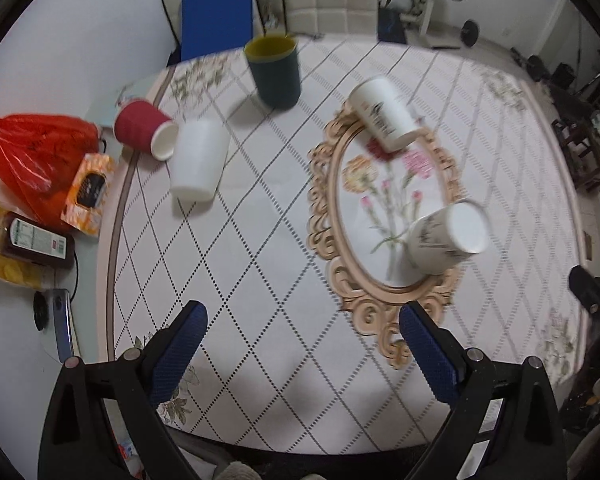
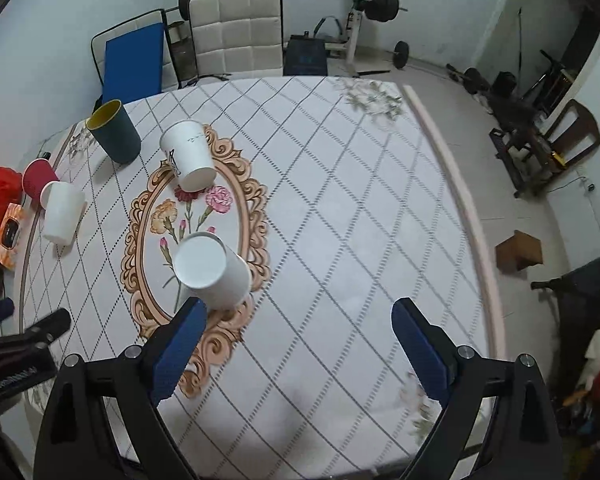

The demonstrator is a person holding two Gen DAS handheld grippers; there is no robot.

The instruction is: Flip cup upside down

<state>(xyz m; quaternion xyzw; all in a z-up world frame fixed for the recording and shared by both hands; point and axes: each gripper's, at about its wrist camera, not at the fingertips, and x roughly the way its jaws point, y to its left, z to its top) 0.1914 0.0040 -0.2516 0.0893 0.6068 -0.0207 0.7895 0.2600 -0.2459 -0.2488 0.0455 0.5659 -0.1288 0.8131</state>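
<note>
Plainly, cup orientations: five cups stand on the table (image 2: pixel 340 220), long axes all upright.
Near white paper cup (image 2: pixel 212 270): upside down, flat base up, on the lower part of the oval flower print (image 2: pixel 198 216), just ahead of the right tool's left finger.
Far white printed cup (image 2: pixel 188 156): at the oval's far end, wide end on top; motion blur in the left view keeps me from telling whether that end is open.
Plain white cup (image 1: pixel 198 158): narrow end up, beside the red cup (image 1: pixel 142 128), which lies tipped with its mouth against it.
Dark green cup (image 1: pixel 274 70): mouth up, yellow inside, near the far edge.
Left tool (image 1: pixel 300 354): jaws spread wide, gripping nothing.
Right tool (image 2: pixel 298 350): jaws spread wide, gripping nothing.
Clutter: red plastic bag (image 1: pixel 32 152), orange tissue pack (image 1: pixel 88 192) and bottle (image 1: pixel 36 242) at the left edge.
</note>
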